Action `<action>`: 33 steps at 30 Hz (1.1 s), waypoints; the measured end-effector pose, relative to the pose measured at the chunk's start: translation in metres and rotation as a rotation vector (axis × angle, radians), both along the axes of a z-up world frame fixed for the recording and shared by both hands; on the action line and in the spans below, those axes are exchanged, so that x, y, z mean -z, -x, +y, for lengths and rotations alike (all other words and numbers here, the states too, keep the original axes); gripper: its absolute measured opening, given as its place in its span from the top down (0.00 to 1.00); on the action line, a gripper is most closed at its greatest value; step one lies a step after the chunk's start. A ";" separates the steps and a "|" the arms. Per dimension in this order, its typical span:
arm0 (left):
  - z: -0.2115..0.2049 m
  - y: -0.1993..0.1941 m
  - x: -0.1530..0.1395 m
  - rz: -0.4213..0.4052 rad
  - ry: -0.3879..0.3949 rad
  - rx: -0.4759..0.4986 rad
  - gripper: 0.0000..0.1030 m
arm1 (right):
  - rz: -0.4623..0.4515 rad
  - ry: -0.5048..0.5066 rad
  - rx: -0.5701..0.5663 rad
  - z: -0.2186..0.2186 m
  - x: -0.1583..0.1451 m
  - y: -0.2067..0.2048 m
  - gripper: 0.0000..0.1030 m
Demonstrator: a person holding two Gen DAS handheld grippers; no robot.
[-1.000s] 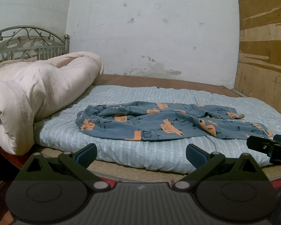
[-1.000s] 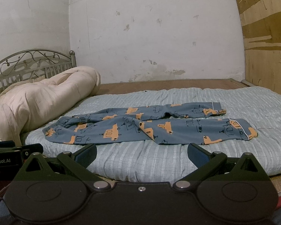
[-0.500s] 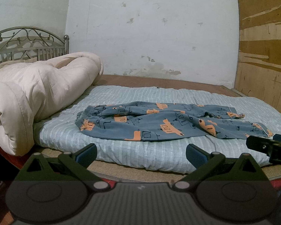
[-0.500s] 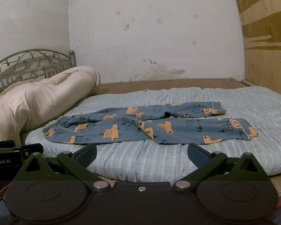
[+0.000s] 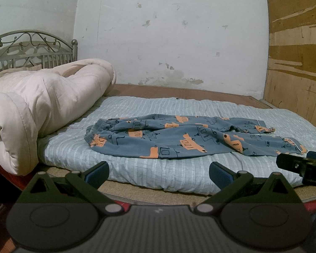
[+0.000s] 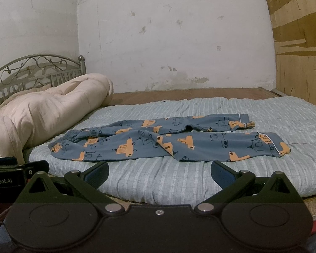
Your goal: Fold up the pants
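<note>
On the pale blue mattress (image 5: 137, 168) the car-print pajama pants (image 5: 191, 139) lie spread, waistband left. Left gripper (image 5: 159, 171) and right gripper (image 6: 159, 171) hover near, jaws wide, empty.

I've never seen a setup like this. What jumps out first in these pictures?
A pair of blue pants with orange car prints lies spread out and unfolded on the pale blue mattress, waistband toward the left. A bulky cream comforter is heaped at the left end, by the metal headboard. In front, each black hand-held gripper, left and right, sits open, short of the bed's near edge, touching nothing.
</note>
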State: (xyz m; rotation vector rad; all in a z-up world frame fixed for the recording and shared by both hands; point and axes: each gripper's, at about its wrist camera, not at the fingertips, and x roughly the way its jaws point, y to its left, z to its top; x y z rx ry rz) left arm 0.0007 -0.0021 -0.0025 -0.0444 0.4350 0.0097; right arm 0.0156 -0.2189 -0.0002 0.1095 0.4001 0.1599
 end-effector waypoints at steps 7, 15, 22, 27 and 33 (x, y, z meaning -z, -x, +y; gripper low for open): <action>-0.002 0.000 -0.001 0.004 -0.001 0.004 0.01 | 0.011 0.010 -0.008 0.003 0.012 -0.001 0.01; 0.001 -0.002 0.002 0.035 0.009 0.012 0.01 | 0.015 0.011 -0.012 0.003 0.012 0.001 0.01; 0.001 -0.012 0.007 0.144 0.030 0.034 0.01 | 0.047 0.006 -0.035 0.005 0.011 -0.002 0.01; 0.003 -0.022 0.010 0.237 0.051 0.052 0.01 | 0.099 0.016 -0.043 0.011 0.010 -0.007 0.01; 0.002 -0.030 0.001 0.224 0.013 0.020 0.01 | 0.120 0.055 -0.011 0.015 0.002 -0.013 0.01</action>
